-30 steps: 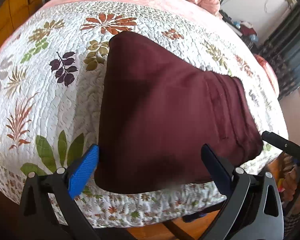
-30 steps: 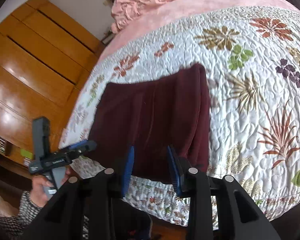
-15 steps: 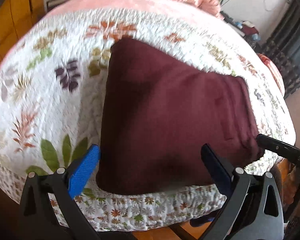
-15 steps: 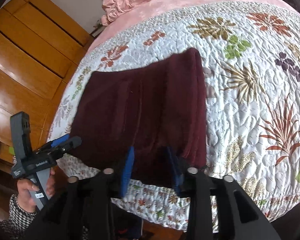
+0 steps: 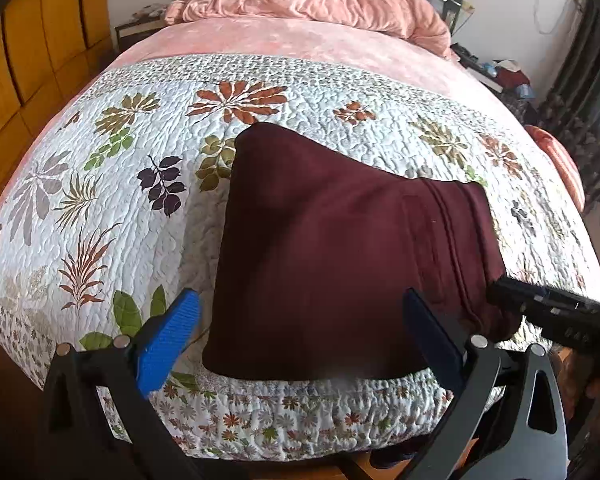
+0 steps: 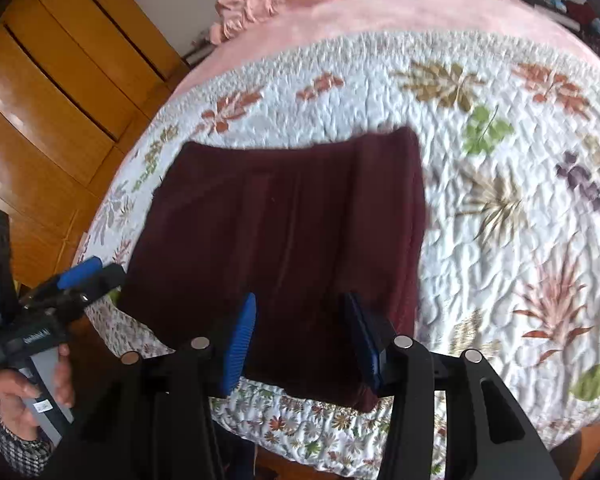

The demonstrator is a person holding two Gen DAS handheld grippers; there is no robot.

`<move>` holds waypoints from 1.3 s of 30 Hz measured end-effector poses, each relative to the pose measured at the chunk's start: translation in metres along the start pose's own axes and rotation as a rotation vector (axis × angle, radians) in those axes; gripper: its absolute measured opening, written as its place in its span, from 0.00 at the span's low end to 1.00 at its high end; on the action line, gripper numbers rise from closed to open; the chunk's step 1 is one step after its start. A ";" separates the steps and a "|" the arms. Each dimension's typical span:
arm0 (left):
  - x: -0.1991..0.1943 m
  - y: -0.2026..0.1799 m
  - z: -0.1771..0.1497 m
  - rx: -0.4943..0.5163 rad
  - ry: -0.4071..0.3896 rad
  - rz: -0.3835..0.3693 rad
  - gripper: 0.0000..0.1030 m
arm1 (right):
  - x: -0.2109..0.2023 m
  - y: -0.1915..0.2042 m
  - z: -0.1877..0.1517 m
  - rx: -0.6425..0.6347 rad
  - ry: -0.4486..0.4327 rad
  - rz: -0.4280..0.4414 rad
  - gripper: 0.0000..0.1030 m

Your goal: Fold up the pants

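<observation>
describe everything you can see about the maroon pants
The pants are dark maroon, of soft, fleecy-looking cloth, already folded into a compact, roughly rectangular stack. They lie flat on the floral quilt near the bed's foot edge. Seam lines run along one side. Both grippers are open, and neither visibly grips the cloth.

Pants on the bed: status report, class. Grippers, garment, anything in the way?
Left gripper open, right gripper open, both hold nothing. Pants folded, flat on the quilt by its near edge. Nothing in the way.
</observation>
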State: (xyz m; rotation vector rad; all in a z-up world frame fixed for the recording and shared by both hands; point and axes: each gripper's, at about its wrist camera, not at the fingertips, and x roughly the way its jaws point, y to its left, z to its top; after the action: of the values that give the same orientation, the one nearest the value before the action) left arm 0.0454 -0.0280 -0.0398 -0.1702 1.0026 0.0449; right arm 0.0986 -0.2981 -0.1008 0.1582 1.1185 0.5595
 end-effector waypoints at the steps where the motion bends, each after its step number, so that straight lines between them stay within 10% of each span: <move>1: 0.003 0.000 0.000 -0.004 0.003 0.006 0.97 | 0.005 -0.003 -0.001 0.001 0.008 0.003 0.46; 16: 0.033 0.003 0.036 0.094 0.062 -0.046 0.97 | -0.020 -0.050 0.024 0.114 -0.066 0.136 0.82; 39: 0.085 0.031 0.040 0.098 0.125 -0.081 0.98 | 0.056 -0.081 0.028 0.165 0.077 0.138 0.96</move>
State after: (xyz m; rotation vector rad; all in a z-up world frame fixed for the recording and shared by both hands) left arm 0.1211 0.0060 -0.0937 -0.1246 1.1190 -0.0899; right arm 0.1687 -0.3351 -0.1651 0.3616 1.2351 0.5999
